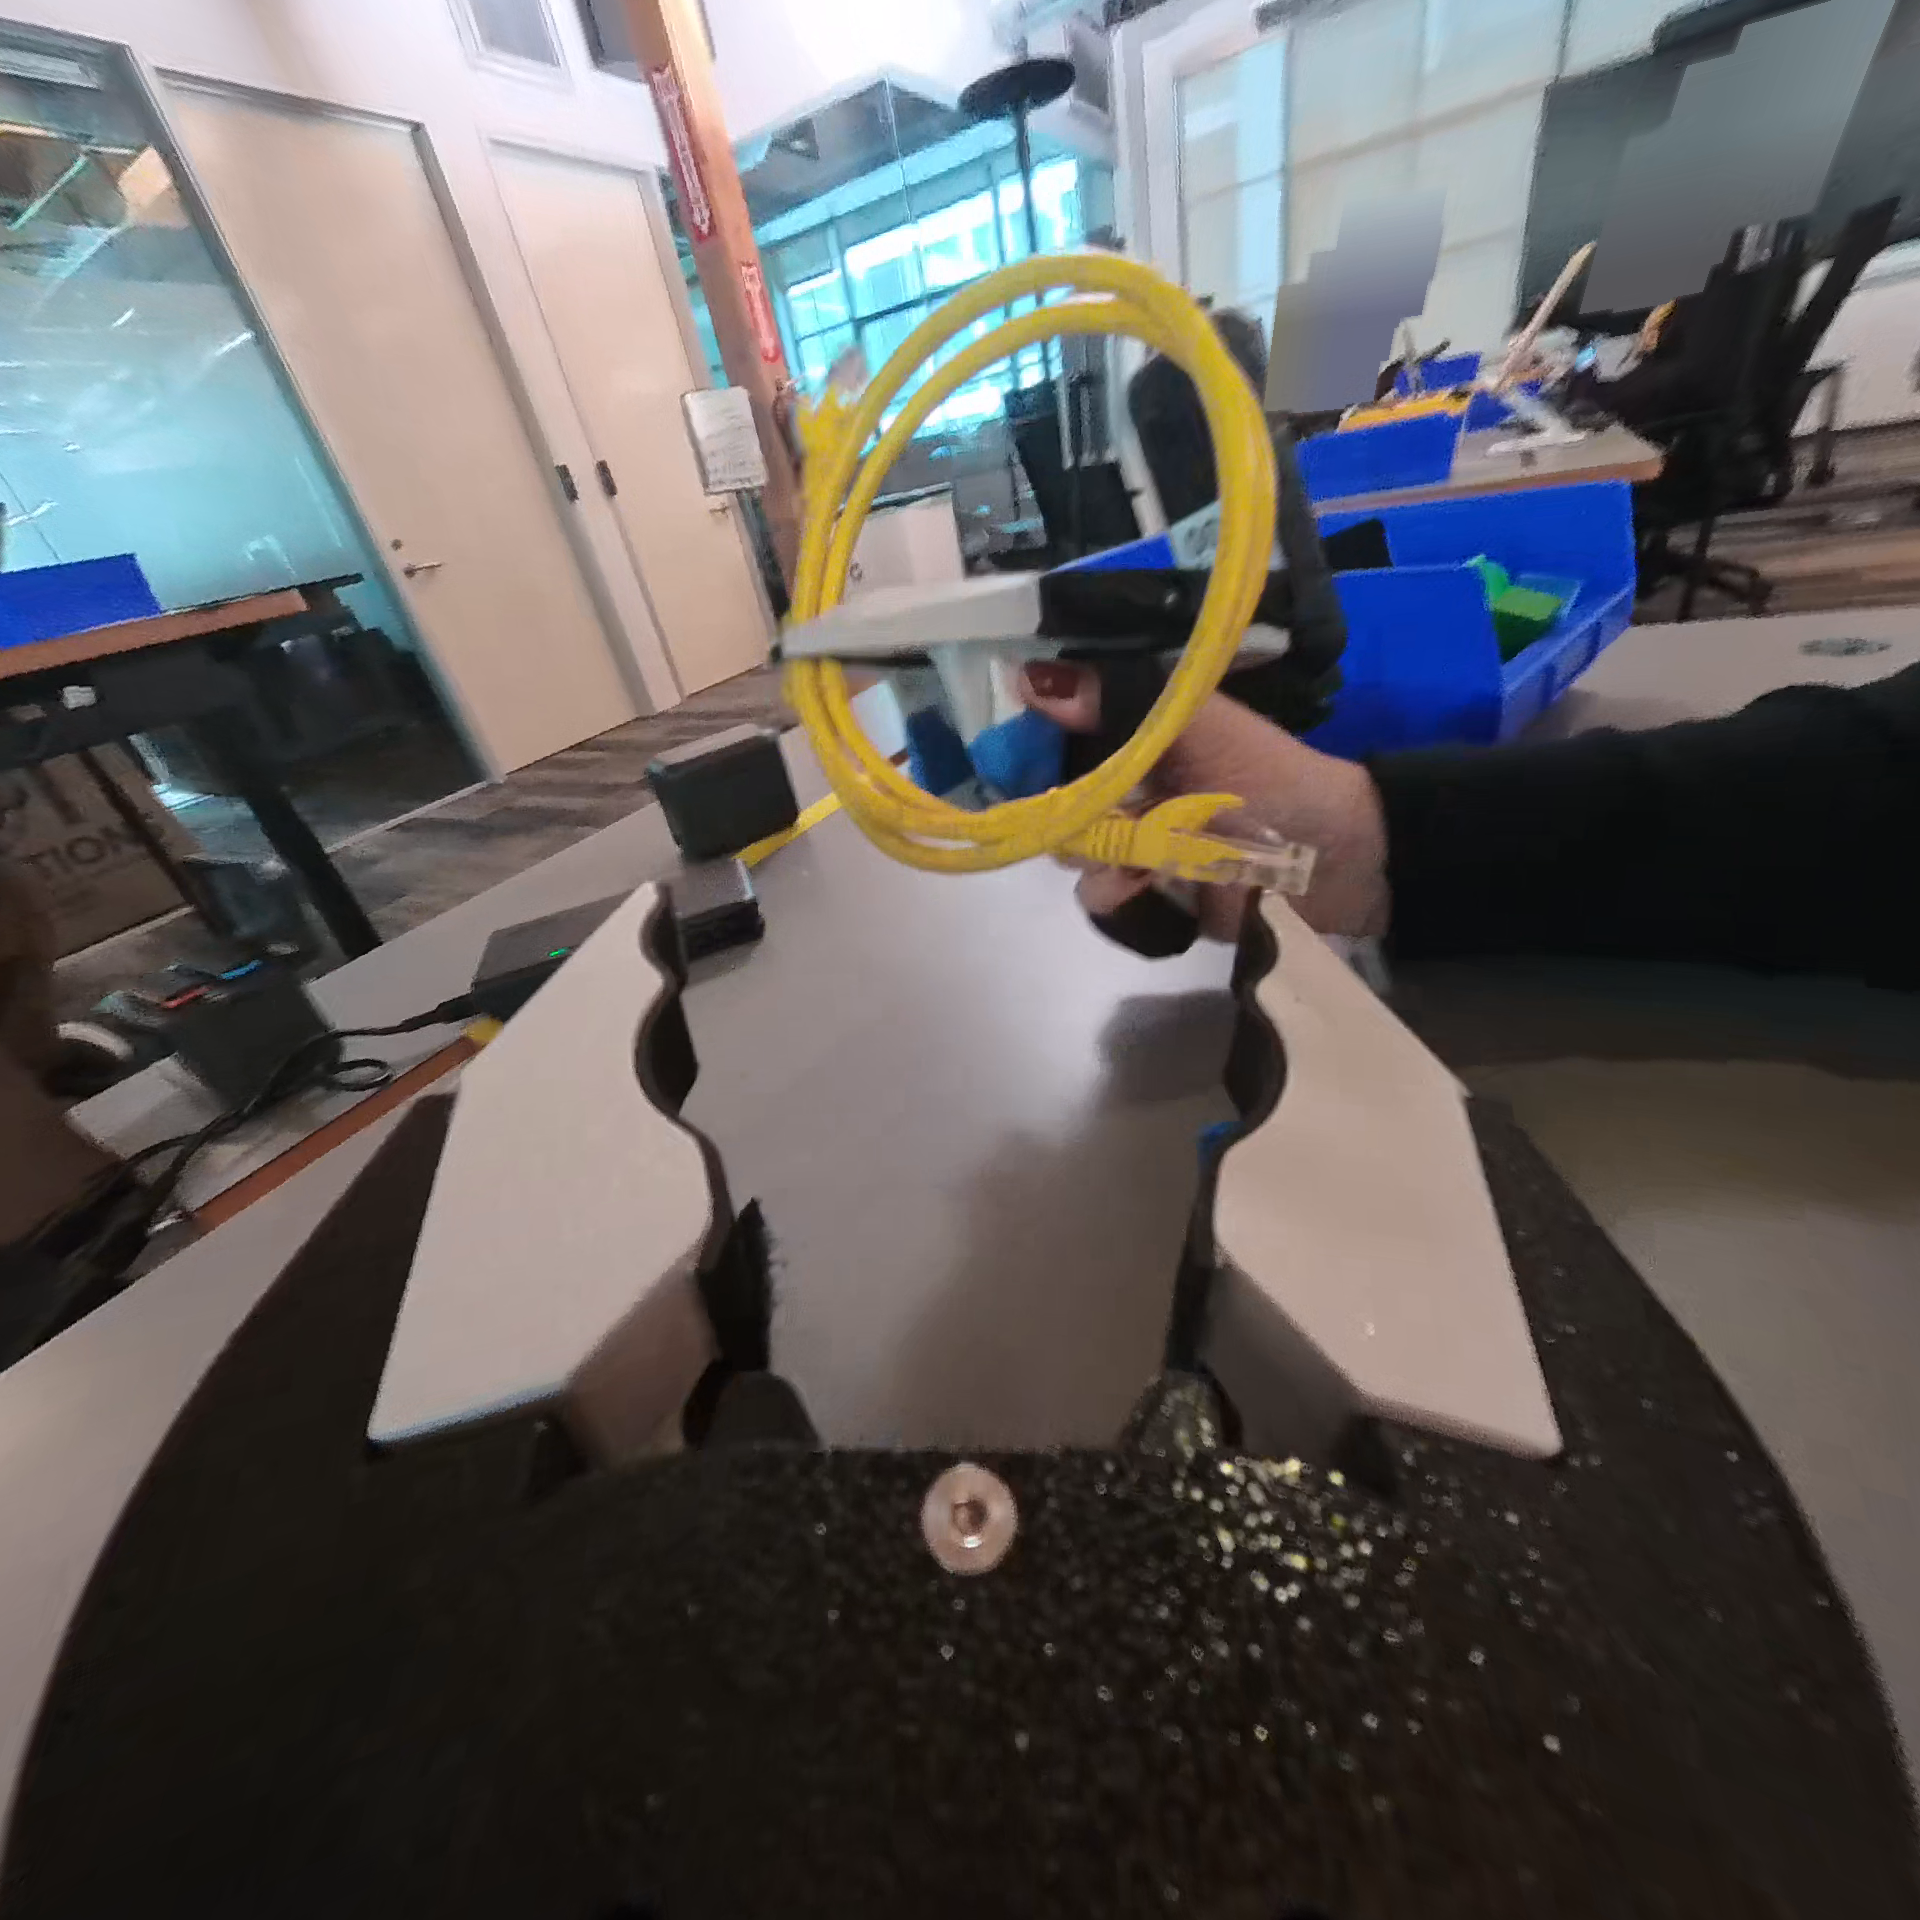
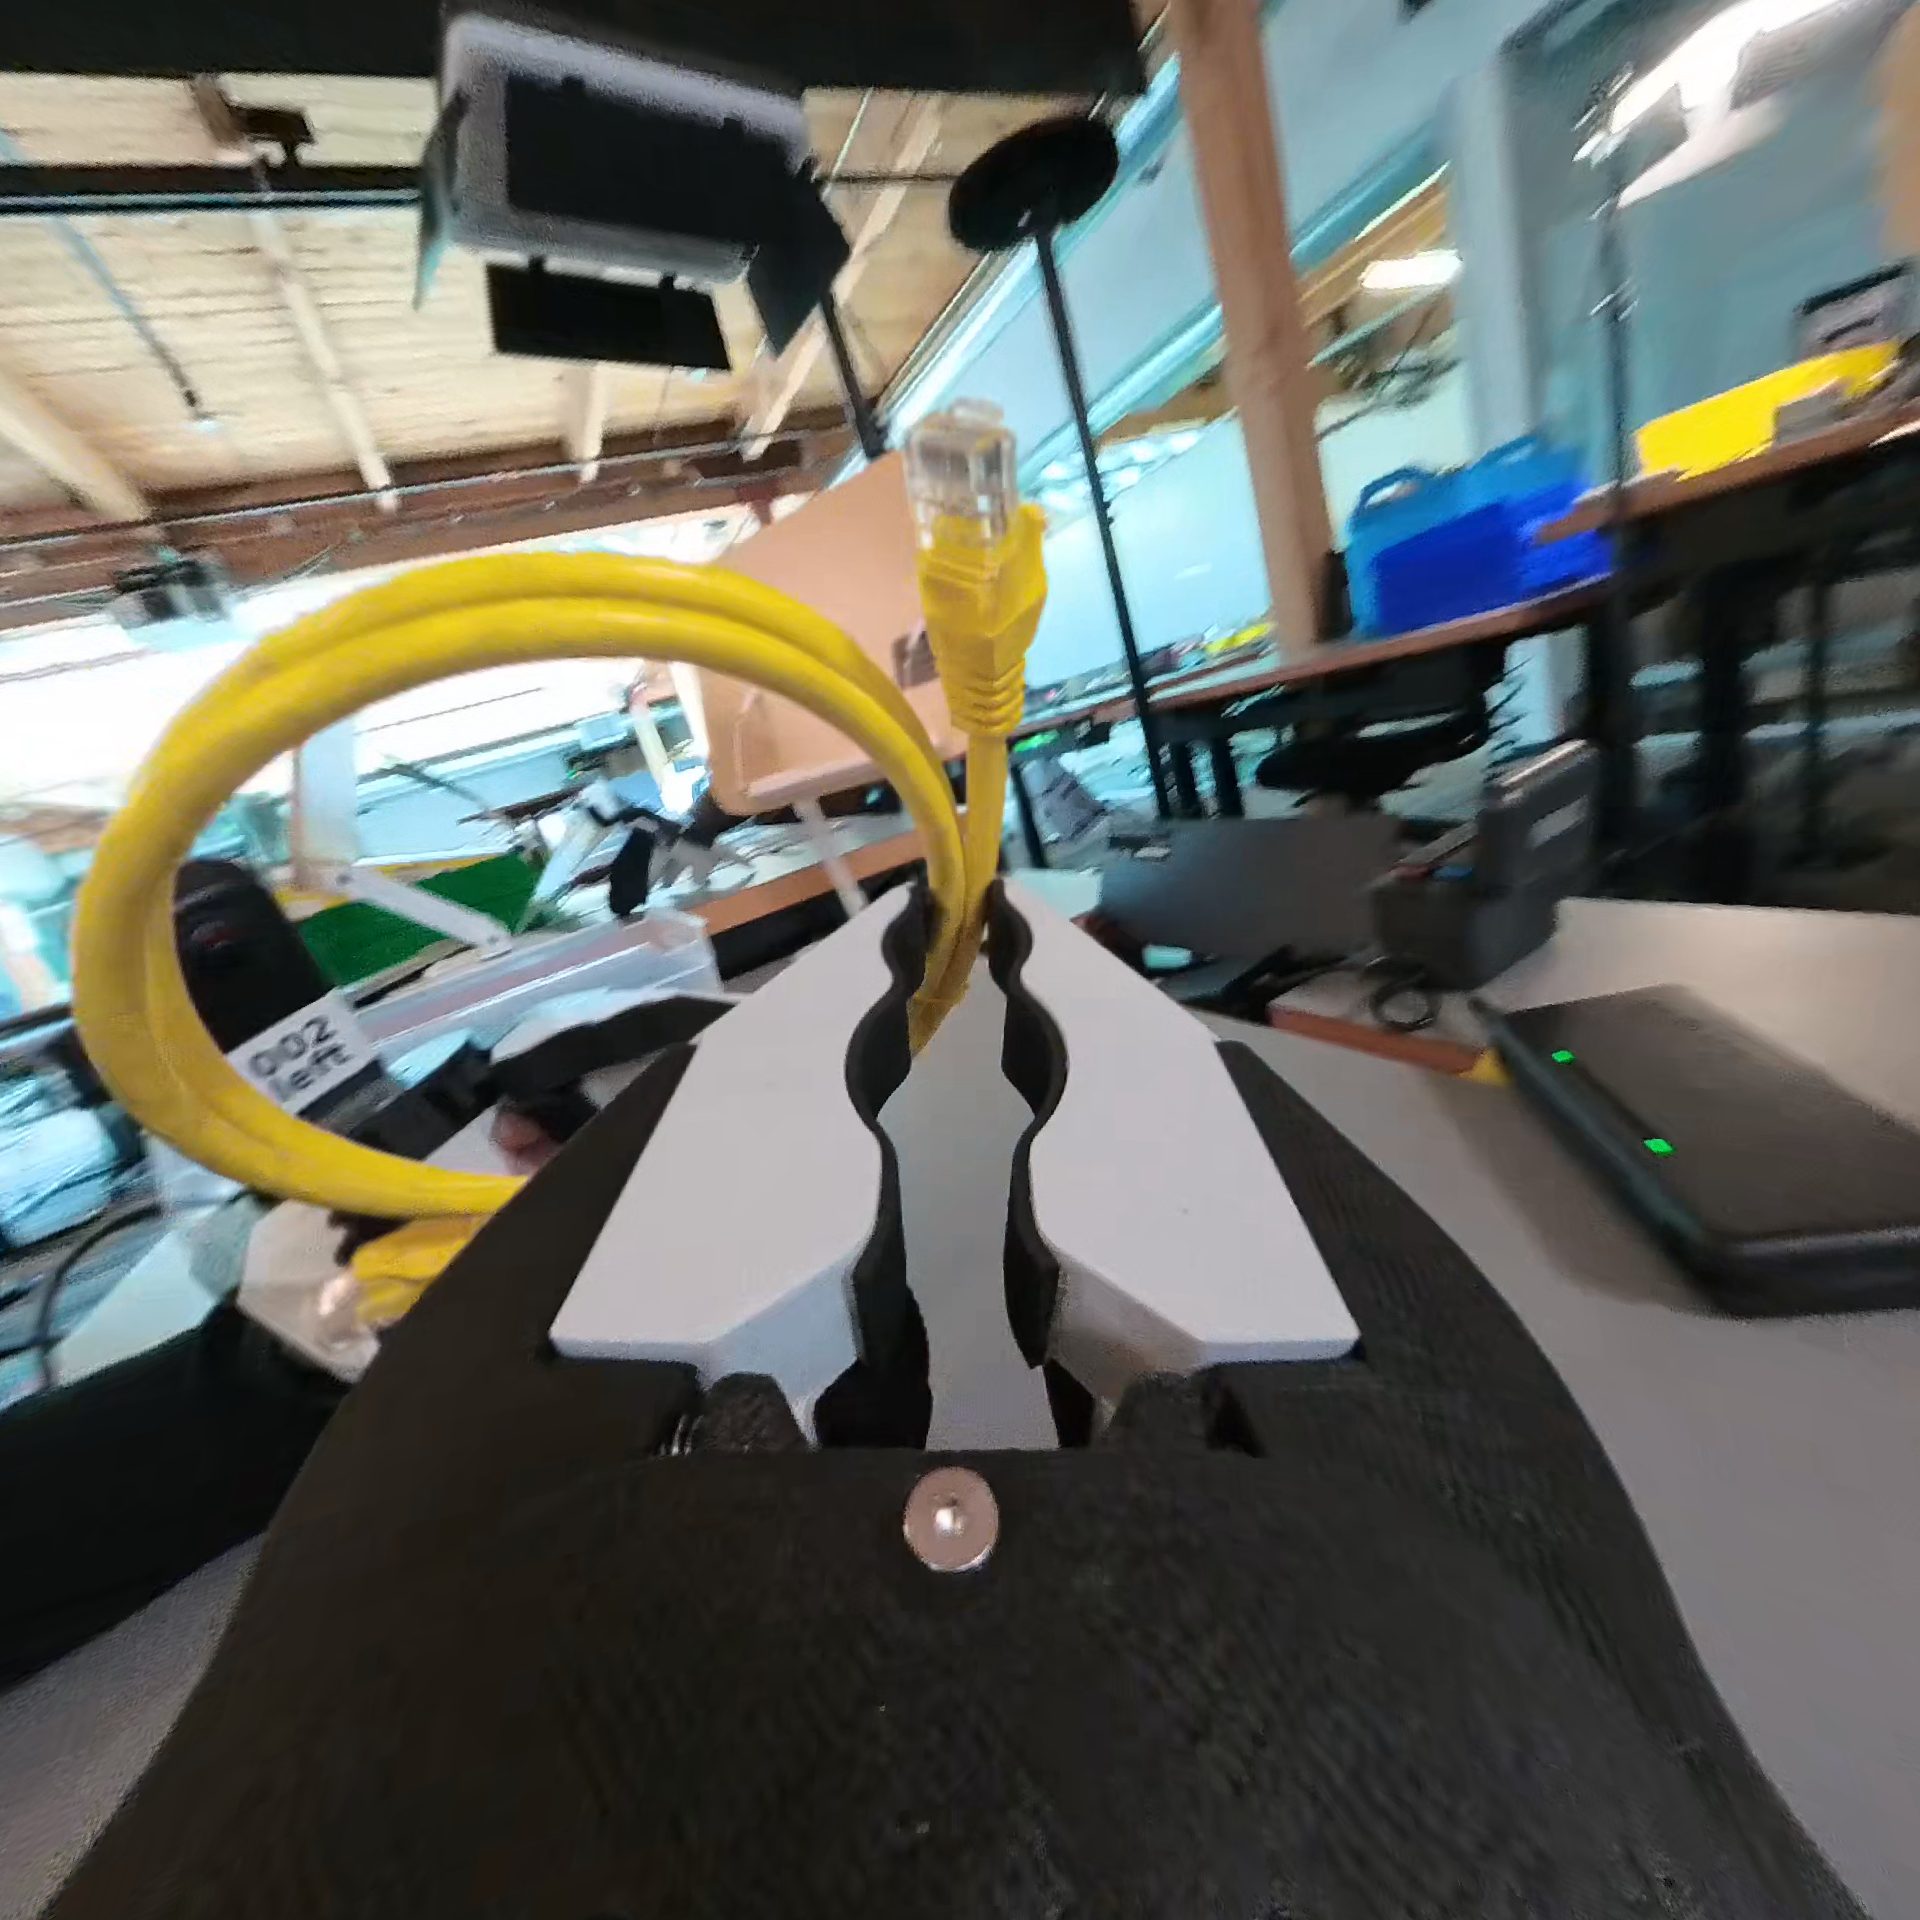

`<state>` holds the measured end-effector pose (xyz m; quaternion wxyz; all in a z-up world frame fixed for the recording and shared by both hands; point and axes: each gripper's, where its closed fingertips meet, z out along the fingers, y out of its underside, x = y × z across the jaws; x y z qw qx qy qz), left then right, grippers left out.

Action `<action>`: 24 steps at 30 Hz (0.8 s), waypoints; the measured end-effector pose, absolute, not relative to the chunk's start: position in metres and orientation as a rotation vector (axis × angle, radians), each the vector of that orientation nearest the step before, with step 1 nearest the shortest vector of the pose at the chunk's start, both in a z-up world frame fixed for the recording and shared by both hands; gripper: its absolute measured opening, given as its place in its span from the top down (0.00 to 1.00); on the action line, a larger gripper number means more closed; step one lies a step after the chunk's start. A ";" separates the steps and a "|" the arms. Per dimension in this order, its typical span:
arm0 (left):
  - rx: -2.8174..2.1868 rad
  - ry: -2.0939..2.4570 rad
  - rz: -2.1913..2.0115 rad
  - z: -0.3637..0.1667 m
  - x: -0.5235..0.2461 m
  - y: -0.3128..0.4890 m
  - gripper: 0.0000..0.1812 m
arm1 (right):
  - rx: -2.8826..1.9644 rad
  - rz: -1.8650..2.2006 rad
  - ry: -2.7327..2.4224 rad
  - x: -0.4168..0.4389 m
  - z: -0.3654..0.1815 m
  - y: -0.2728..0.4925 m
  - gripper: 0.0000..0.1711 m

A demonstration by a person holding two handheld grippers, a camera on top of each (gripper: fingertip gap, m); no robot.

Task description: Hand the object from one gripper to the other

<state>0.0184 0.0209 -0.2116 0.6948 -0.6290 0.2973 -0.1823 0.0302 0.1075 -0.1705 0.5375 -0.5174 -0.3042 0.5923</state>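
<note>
Grey desk (image 1: 966,1091) | right tool (image 2: 954,914) pinches yellow cable (image 2: 312,727) | left tool (image 1: 956,935) agape

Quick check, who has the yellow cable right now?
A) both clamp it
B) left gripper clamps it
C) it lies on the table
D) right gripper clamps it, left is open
D: in the right wrist view the right gripper is pinched on the yellow cable near its tips, while the left gripper stands wide open with nothing between its fingers, short of the coil.
</note>
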 end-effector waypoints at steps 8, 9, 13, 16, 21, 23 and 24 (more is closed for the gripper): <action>-1.368 0.696 -0.062 -0.201 0.022 0.025 0.56 | -1.137 0.771 -0.661 0.054 -0.157 0.125 0.95; -1.373 0.720 0.006 -0.203 0.025 0.026 0.62 | -1.109 0.690 -0.697 0.050 -0.157 0.120 0.95; -1.385 0.756 0.172 -0.209 0.033 0.030 0.86 | -0.958 0.414 -0.842 0.031 -0.157 0.097 0.95; -1.399 0.729 0.202 -0.208 0.030 0.030 0.95 | -0.872 0.298 -0.881 0.026 -0.156 0.086 0.94; -1.359 0.605 0.181 -0.187 0.014 0.028 1.00 | -0.924 0.604 -0.842 0.025 -0.156 0.080 0.81; -1.308 0.526 0.163 -0.173 0.005 0.022 1.00 | -1.066 0.876 -0.793 0.021 -0.161 0.087 0.66; -1.279 0.505 0.160 -0.167 0.002 0.019 1.00 | -1.144 0.986 -0.758 0.019 -0.166 0.094 0.64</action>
